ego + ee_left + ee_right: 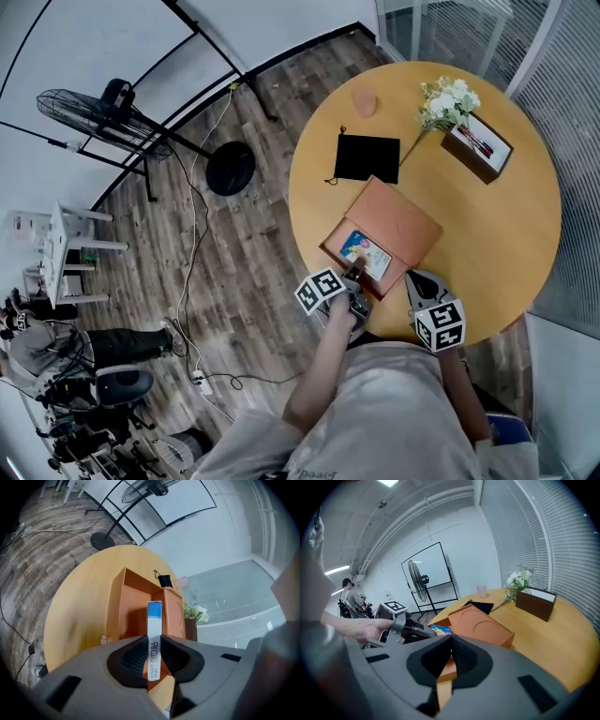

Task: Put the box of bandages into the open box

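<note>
White bandage box (154, 625), blue-topped, edge-on, lettered

Orange open box (117, 606), bandage box (154, 620) white – blue-tipped, black pouch (367, 157), honey-yellow table (487, 234), white flowers (448, 101) (brown holder (476, 150))

Plank floor (253, 272) — pedestal fan (98, 112), blinds (572, 75)

This looks like an office or studio workroom, not a home. A round yellow-wood table (506, 216) stands on a grey wood-plank floor (253, 253) crossed by loose cables (195, 246). Beyond the table's far edge are a black pedestal fan (89, 108), a whiteboard in a black frame (426, 566), white slatted window blinds (543, 531) and a glass partition wall (441, 28). A strip light (338, 569) glows overhead.
</note>
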The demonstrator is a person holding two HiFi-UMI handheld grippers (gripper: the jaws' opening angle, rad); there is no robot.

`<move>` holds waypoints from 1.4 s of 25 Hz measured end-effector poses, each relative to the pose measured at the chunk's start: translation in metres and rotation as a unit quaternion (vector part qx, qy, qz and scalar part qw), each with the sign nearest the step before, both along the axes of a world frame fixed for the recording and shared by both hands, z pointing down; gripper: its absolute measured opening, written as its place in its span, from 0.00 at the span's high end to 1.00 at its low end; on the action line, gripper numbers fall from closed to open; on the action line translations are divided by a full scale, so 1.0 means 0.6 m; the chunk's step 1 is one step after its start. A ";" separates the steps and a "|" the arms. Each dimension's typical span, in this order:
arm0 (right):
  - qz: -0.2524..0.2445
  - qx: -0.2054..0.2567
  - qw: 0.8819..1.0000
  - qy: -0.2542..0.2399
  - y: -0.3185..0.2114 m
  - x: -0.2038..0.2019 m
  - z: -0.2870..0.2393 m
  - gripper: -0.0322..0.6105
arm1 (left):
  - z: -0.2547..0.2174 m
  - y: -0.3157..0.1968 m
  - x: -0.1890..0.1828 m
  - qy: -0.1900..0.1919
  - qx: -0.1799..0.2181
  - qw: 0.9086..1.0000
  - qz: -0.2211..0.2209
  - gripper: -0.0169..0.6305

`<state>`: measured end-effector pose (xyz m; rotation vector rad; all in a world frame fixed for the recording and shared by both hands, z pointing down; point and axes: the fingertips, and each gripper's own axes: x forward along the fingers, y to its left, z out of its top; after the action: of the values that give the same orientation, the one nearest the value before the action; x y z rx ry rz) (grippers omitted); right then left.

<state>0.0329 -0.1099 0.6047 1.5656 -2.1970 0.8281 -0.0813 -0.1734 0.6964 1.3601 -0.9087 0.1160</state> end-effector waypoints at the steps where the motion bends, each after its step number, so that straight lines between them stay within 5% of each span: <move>1: 0.001 0.001 1.000 -0.001 0.000 0.001 -0.001 0.95 | 0.000 0.000 0.002 -0.001 -0.001 1.000 0.001 0.86; 35: 0.007 -0.009 1.000 -0.003 0.032 0.002 -0.003 0.95 | 0.002 -0.020 0.024 -0.024 -0.016 1.000 -0.007 0.86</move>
<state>0.0342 -0.0907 0.6027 1.5748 -2.1798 0.8553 -0.0667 -0.1855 0.6976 1.3246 -0.9535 0.1527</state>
